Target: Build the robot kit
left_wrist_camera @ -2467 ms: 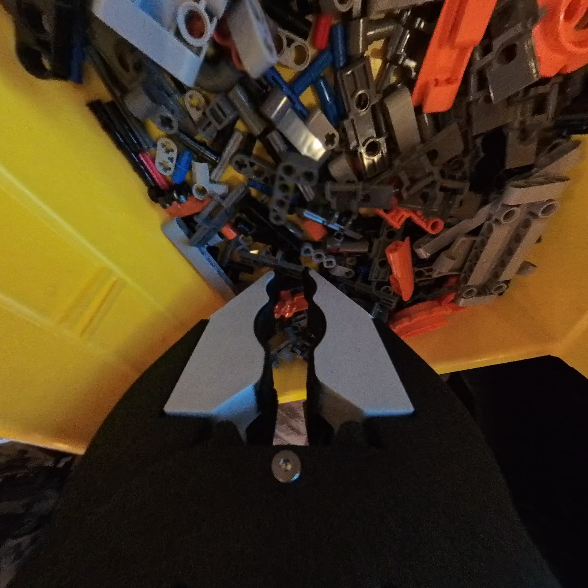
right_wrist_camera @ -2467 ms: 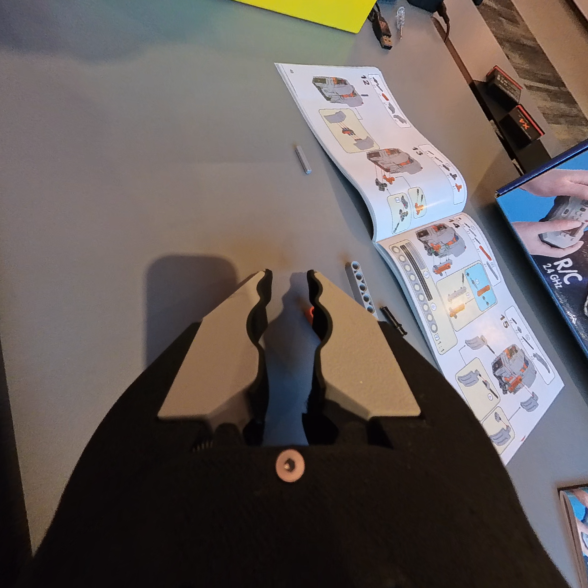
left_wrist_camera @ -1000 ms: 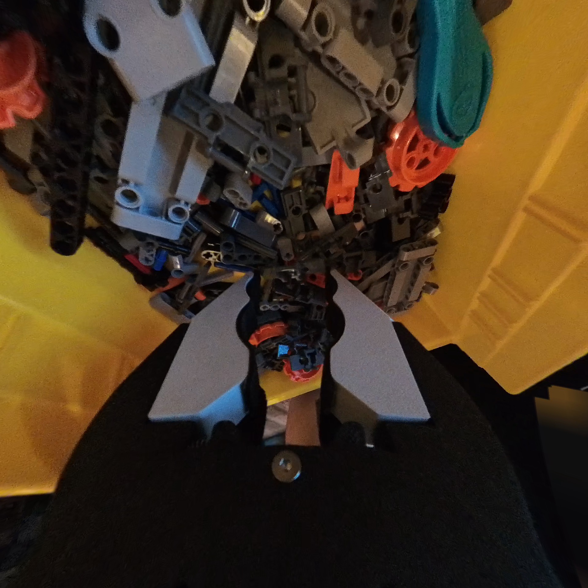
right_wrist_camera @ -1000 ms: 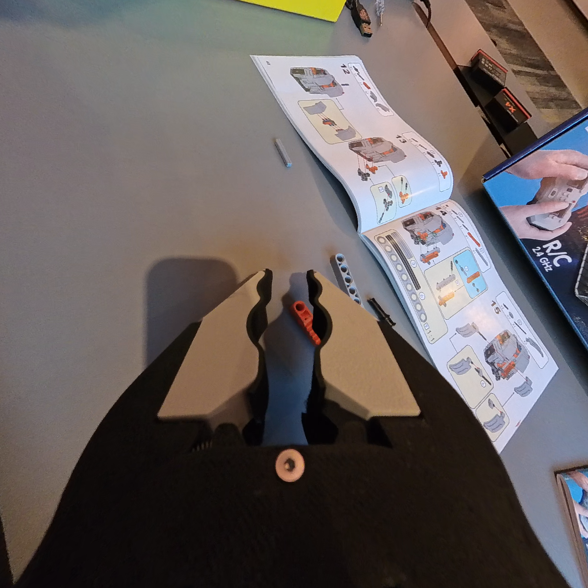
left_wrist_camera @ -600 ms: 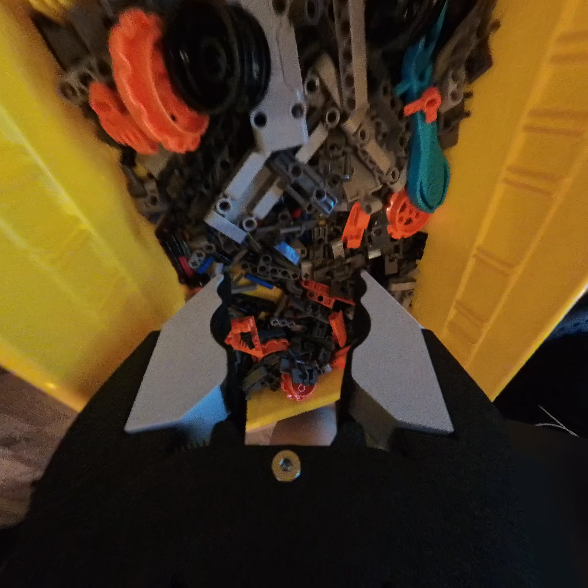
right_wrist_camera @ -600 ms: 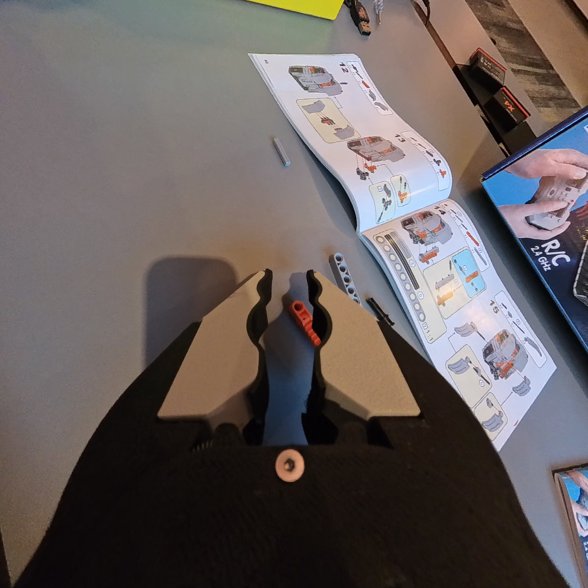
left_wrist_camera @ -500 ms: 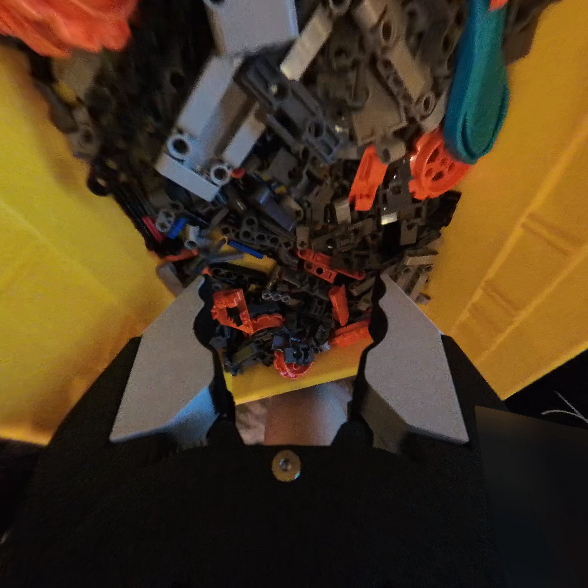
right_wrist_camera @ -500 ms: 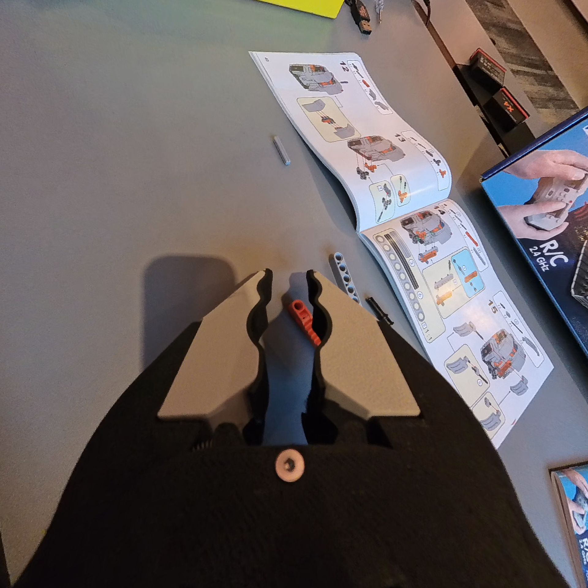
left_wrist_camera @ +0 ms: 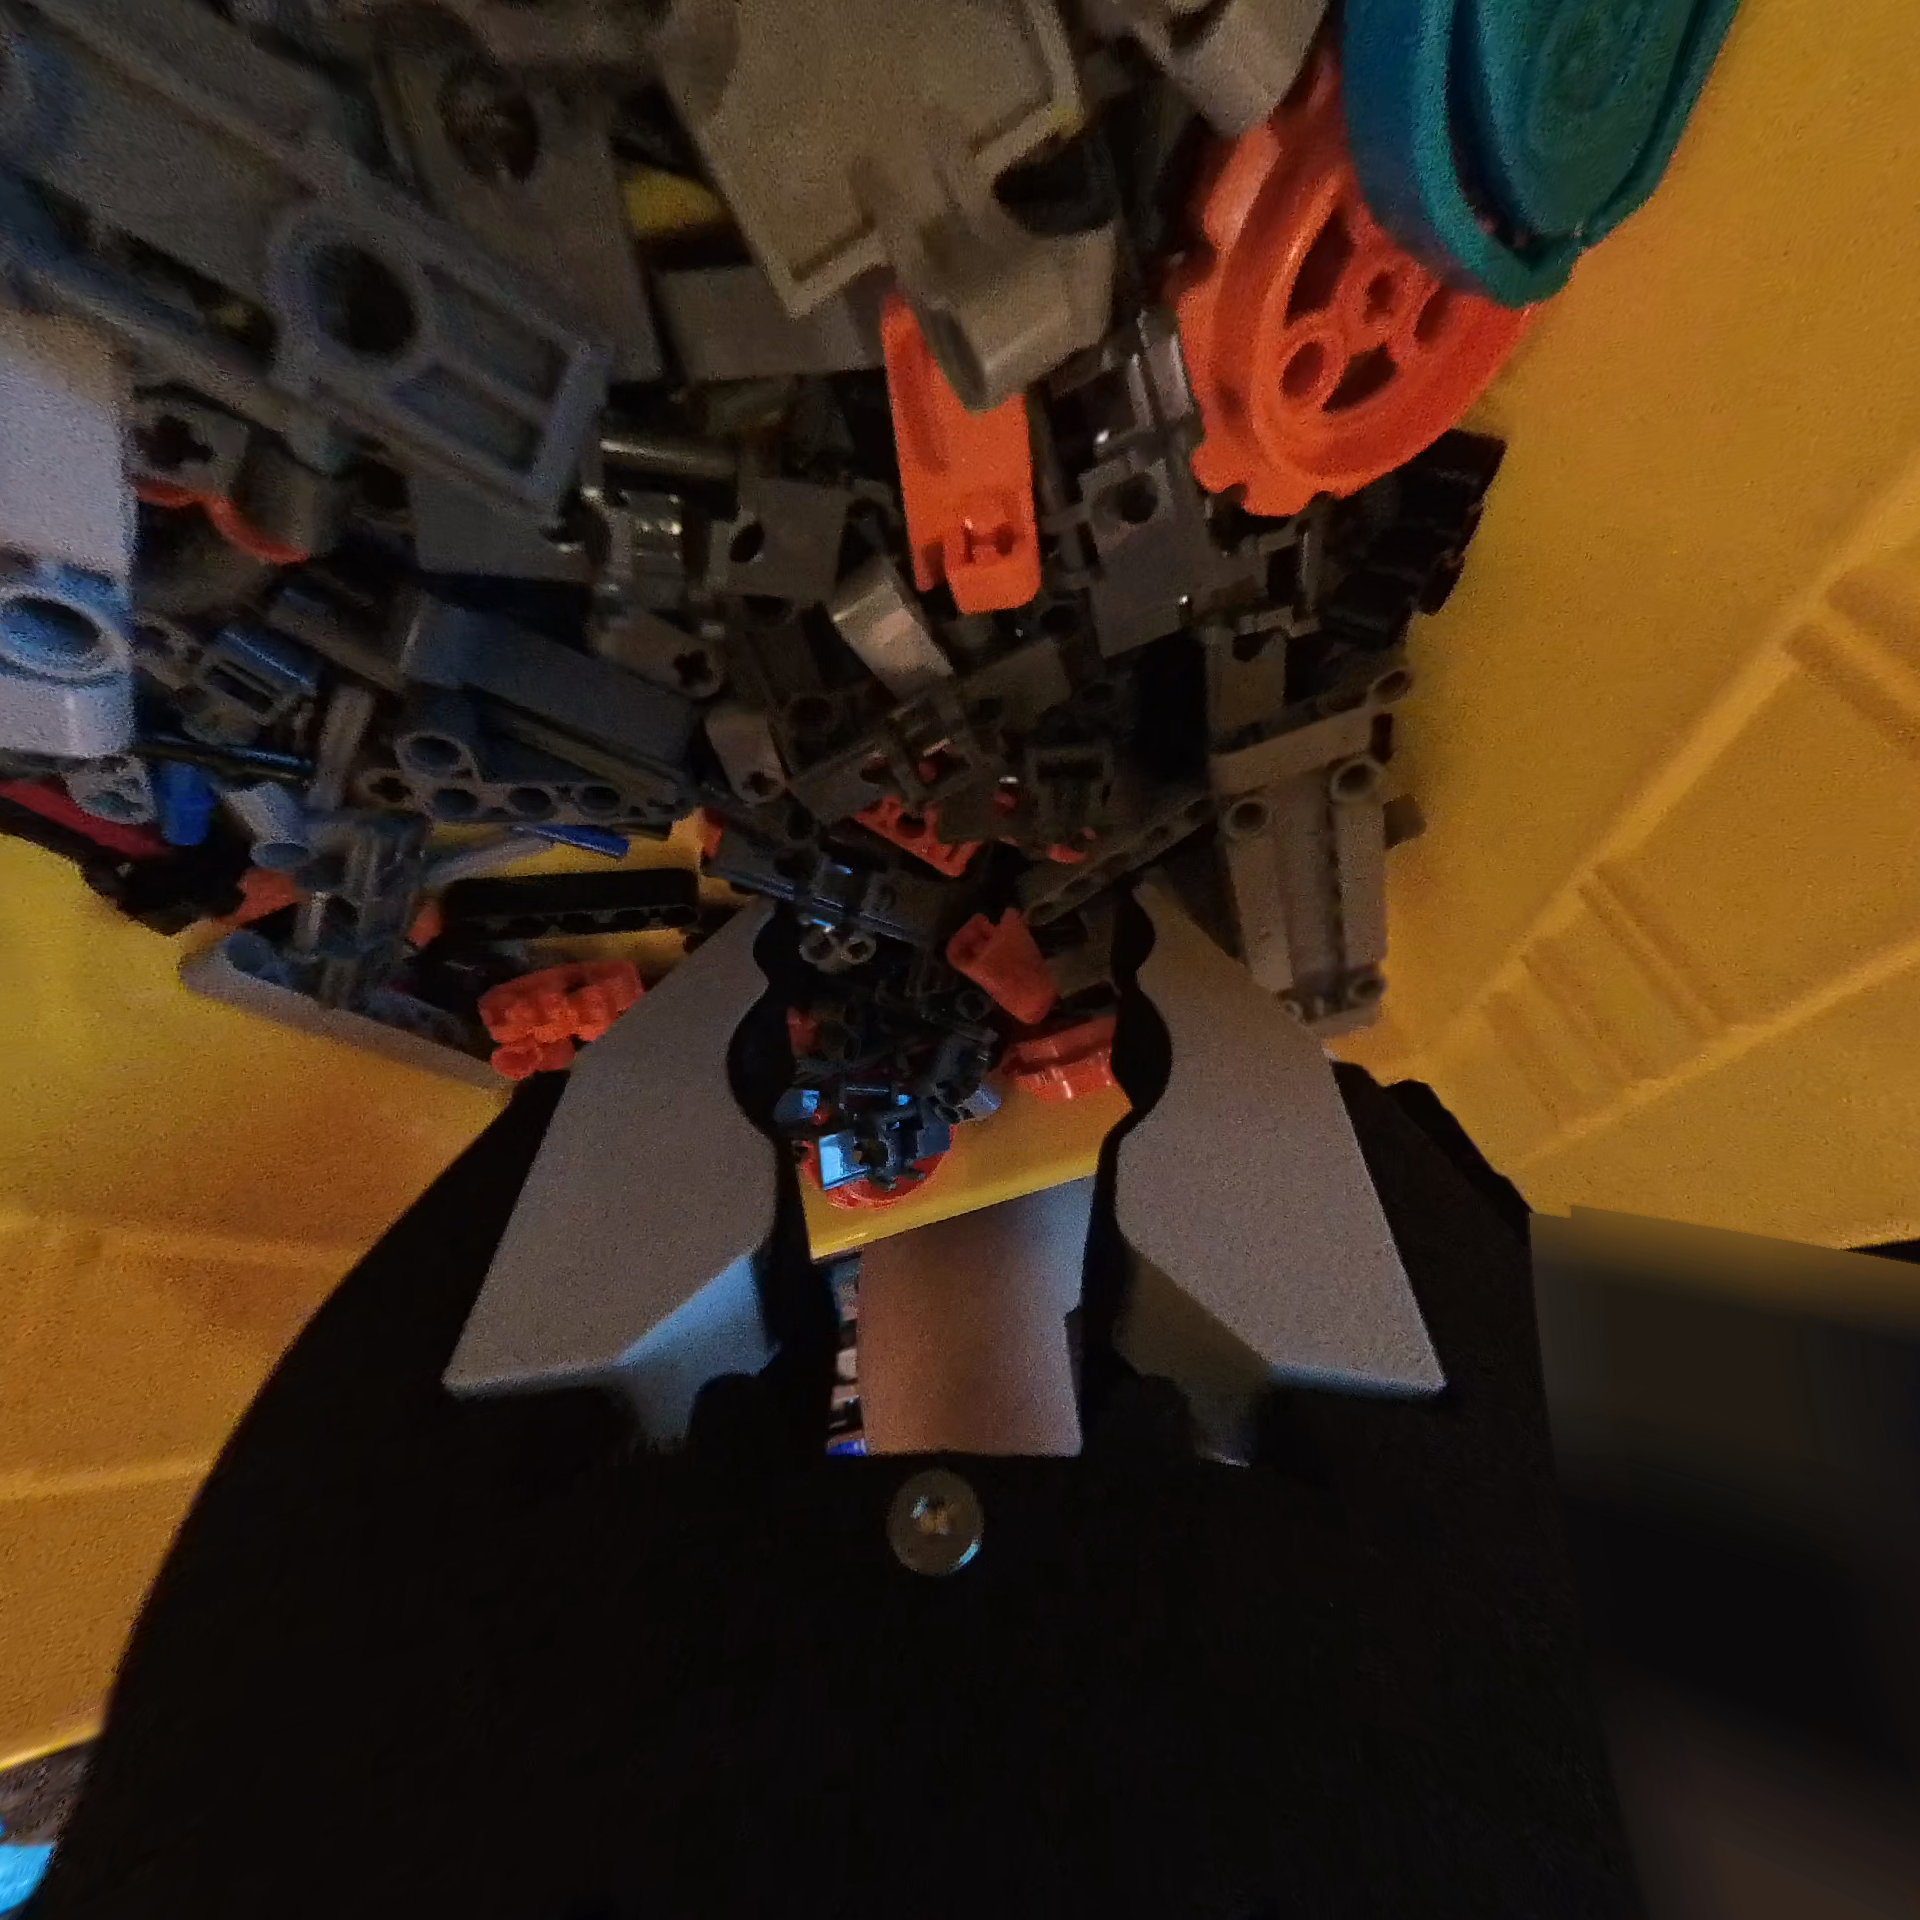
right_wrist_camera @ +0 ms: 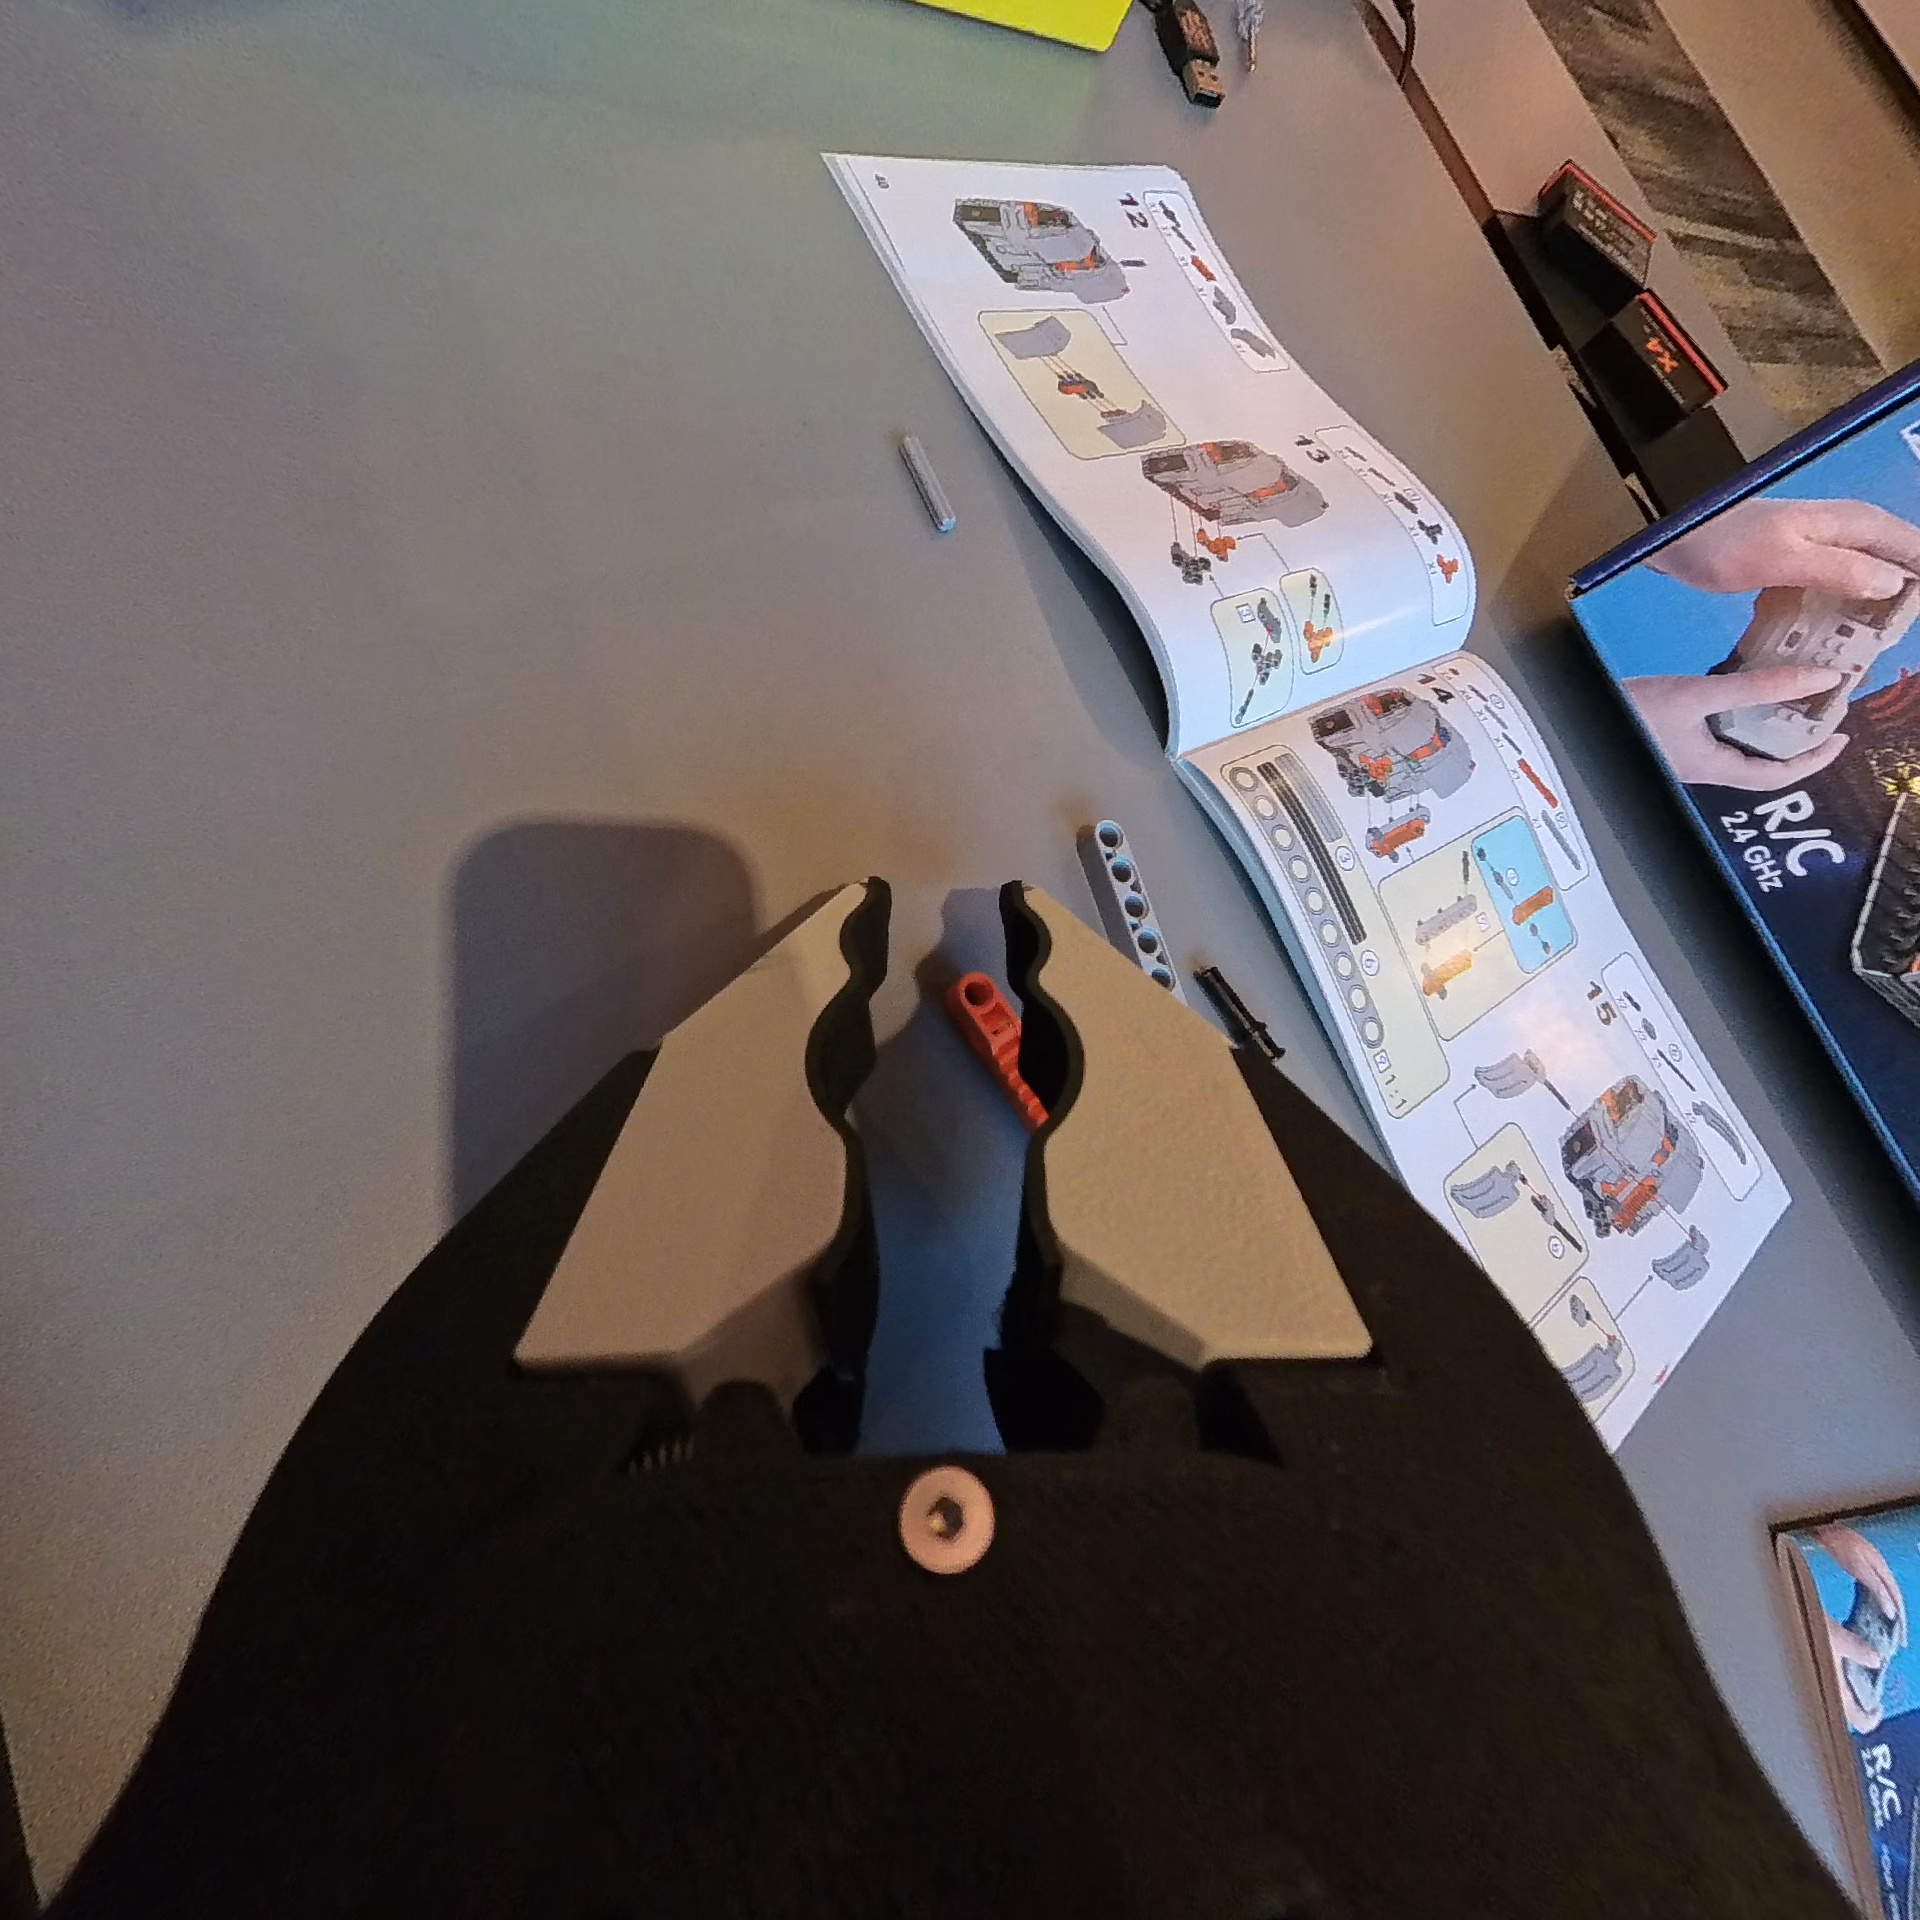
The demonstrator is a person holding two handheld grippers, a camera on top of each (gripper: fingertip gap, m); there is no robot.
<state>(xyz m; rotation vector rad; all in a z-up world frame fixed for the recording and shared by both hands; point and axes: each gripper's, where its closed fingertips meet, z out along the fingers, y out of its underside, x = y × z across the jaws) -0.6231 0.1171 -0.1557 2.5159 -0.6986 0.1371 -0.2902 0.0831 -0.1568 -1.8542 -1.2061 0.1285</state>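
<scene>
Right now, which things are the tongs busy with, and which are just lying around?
At the tongs:
- left tongs, open, above the pile of pieces in the yellow bin
- right tongs, open, around the orange piece on the grey table

Lying about:
- open booklet
- grey beam
- grey rod
- black pin
- blue box
</scene>
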